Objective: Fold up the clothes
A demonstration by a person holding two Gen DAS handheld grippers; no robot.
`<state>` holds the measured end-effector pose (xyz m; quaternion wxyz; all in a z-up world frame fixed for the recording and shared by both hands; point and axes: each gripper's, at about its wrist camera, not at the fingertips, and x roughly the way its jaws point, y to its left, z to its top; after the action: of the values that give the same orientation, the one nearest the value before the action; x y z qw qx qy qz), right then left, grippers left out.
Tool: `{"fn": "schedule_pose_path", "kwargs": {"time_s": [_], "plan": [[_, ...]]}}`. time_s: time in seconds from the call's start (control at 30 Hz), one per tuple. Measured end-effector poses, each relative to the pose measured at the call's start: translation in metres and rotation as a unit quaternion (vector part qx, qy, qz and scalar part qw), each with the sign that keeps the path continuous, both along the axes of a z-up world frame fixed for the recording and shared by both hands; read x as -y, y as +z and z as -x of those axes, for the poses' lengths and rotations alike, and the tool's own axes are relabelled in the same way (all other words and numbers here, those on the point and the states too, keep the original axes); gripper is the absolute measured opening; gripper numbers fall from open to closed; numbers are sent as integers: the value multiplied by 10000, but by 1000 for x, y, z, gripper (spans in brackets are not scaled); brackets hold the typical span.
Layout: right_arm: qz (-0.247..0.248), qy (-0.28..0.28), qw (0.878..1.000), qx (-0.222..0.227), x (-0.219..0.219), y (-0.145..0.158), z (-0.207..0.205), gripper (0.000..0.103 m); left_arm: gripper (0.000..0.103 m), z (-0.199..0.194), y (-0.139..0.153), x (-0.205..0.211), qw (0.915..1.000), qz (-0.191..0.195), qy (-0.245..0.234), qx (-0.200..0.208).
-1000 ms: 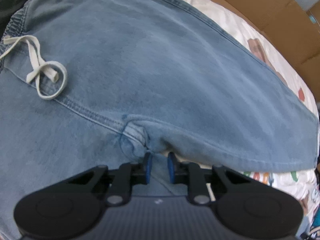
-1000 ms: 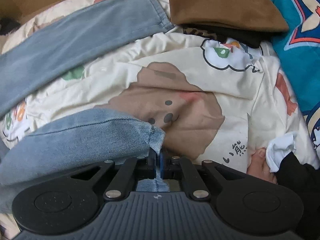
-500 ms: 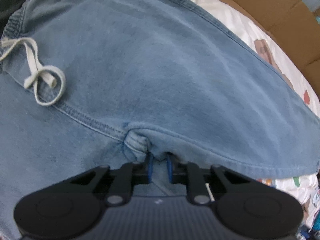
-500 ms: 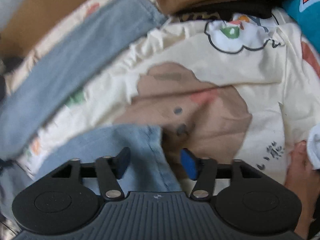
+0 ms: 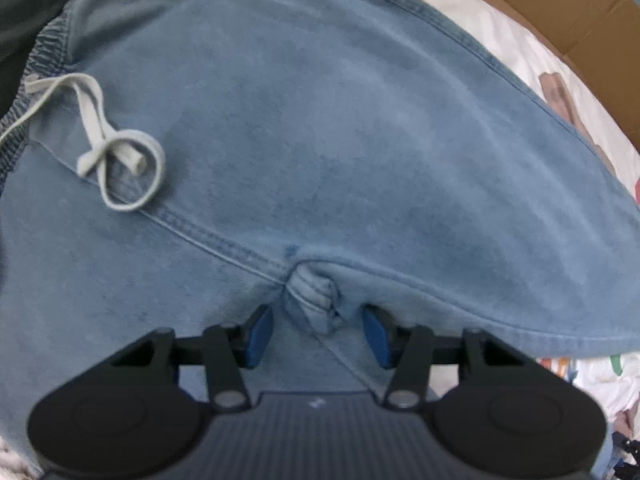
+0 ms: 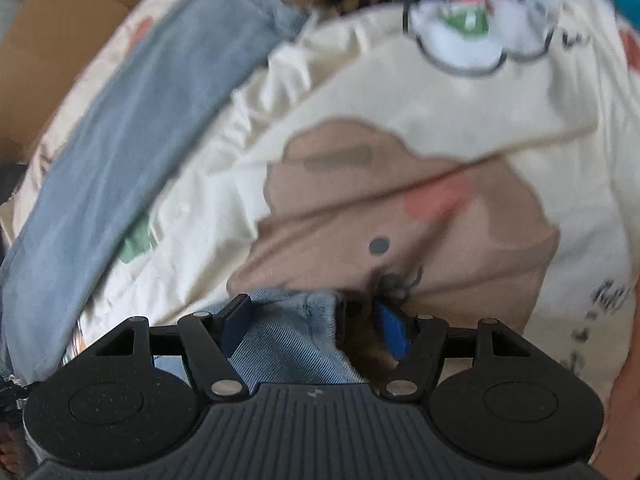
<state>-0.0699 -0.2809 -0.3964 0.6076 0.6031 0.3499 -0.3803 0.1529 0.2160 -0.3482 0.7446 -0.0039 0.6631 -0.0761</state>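
Your left gripper [image 5: 316, 330] sits low over the pale blue denim drawstring trousers [image 5: 320, 128], pointing forward across the seat of the garment. Its 2 blue-padded fingers [image 5: 256, 336] stand apart, 1 on each side of a small bunched knot of denim at the crotch seam [image 5: 316, 300], and neither pad touches that bunch, so the jaws are parted and hold nothing. The trousers fill nearly all of this view, spread over the cream cartoon-printed bedsheet [image 5: 516, 52]. The off-white flat drawstring cord [image 5: 120, 160] lies looped on the denim to the left, near the gathered elastic waistband [image 5: 48, 52]. A brown cardboard panel [image 5: 568, 20] runs along the far right.

Your right gripper [image 6: 312, 320] is also held low and level, aimed across the same cream sheet [image 6: 360, 100] at its big brown bear print [image 6: 400, 208]. Its jaws are wide apart. The hem end of a blue denim trouser leg [image 6: 288, 328] lies between the fingers, closer to the left pad [image 6: 236, 320], and the right pad rests clear of it over the sheet, so nothing is gripped. The other, greyer-blue denim leg [image 6: 152, 120] stretches diagonally across the upper left. This view is blurred, so finer detail at the top edge cannot be told.
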Motion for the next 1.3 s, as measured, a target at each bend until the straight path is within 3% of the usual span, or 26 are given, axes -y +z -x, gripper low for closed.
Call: {"fn": "schedule_pose_path", "kwargs": {"time_s": [0.03, 0.07, 0.1, 0.13, 0.2, 0.27, 0.5, 0.63, 0.8, 0.93, 0.97, 1.03, 1.07, 1.1, 1.3], "plan": [[-34, 13, 10000, -10, 0, 1, -2, 66, 54, -1, -2, 3, 10000, -29, -50, -7], [-77, 46, 10000, 41, 1, 1, -2, 57, 54, -1, -3, 5, 9999, -69, -110, -8], [-121, 84, 9998, 106, 1, 2, -2, 42, 54, -2, -5, 7, 9998, -116, -162, -8], [-166, 122, 9996, 170, 1, 3, -3, 37, 49, -2, -7, 8, 9997, -160, -191, 22], [-86, 210, 9997, 65, 0, 8, 1, 8, 37, -2, -8, 8, 9993, -269, -246, 109], [25, 165, 9999, -27, -2, 16, 8, 6, 23, -1, -5, 6, 9989, -301, -302, 195], [527, -189, 9971, -518, -23, 48, 25, 1, 14, -4, 14, -15, 9991, 96, -149, 376], [608, -506, 9933, -838, -24, 54, 47, 0, 12, -9, 24, -25, 9979, 350, 84, 539], [677, -375, 9928, -911, -26, 59, 50, 0, 11, -16, 30, -30, 9967, 533, 179, 579], [721, -211, 9926, -956, -31, 63, 49, 2, 23, -8, 40, -36, 9970, 567, -25, 517], [733, -170, 9925, -967, -32, 64, 49, 6, 29, -6, 42, -38, 9971, 576, -76, 502], [755, -87, 9922, -989, -35, 65, 48, 26, 35, -2, 47, -41, 9970, 592, -178, 471], [766, -46, 9920, -1000, -36, 66, 48, 43, 35, -1, 50, -44, 9970, 590, -203, 459], [777, -5, 9918, -1011, -37, 67, 48, 47, 35, 0, 50, -49, 9972, 574, -171, 447], [428, 454, 9934, -963, -62, 60, 45, 47, 35, 33, 55, -98, 9985, 386, 249, 287]]}}
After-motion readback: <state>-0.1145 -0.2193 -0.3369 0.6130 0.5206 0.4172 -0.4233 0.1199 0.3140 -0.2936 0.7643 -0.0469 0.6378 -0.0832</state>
